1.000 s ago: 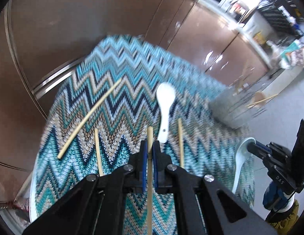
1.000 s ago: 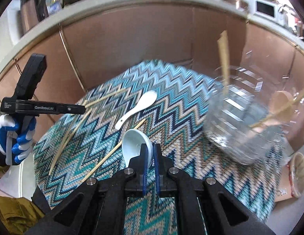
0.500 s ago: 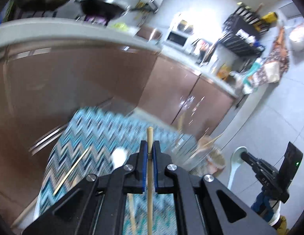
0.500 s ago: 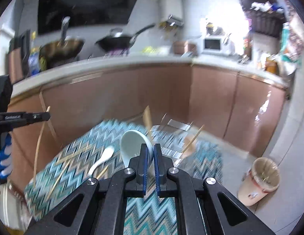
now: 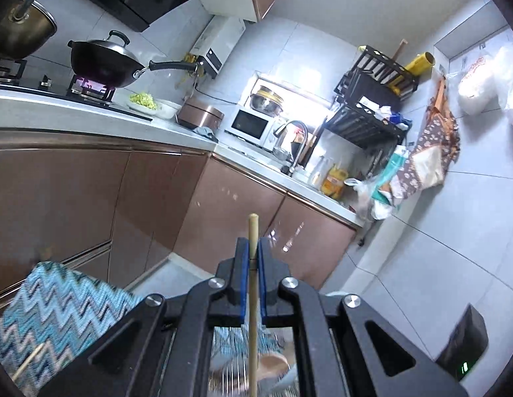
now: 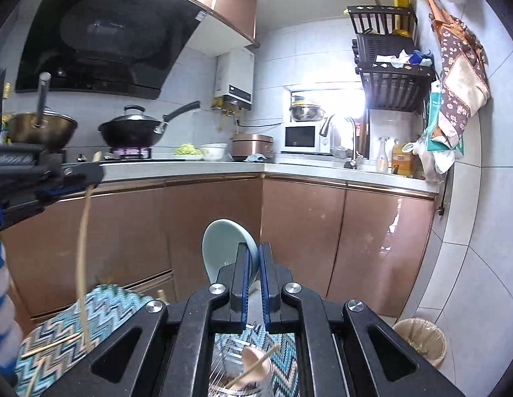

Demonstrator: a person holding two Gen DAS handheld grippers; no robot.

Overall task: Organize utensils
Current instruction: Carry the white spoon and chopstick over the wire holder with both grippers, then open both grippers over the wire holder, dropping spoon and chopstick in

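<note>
My left claw (image 5: 253,258) is clenched on a chopstick (image 5: 253,297), my right claw (image 6: 253,264) on a pale spoon (image 6: 223,248). Below both sits the holder (image 6: 253,374), partly filled; chopsticks (image 6: 48,345) left of the claws remain unsorted.

We are seeing a zigzag-patterned cloth in teal, navy, tan and white (image 6: 101,311) showing at the lower left. We are looking at a pale bamboo chopstick (image 5: 253,297) between the blue-padded black left gripper (image 5: 253,251), and a pale blue-green ceramic spoon (image 6: 223,248) in the matching right gripper (image 6: 253,264). Glossy copper-brown cabinet doors (image 6: 322,231) are running beneath a white countertop (image 6: 322,167). A black wok (image 6: 130,130) is sitting near a white microwave (image 6: 302,137). Below, a clear ribbed holder (image 6: 236,367) is perhaps showing a tan wooden spoon; blur is hiding detail.
</note>
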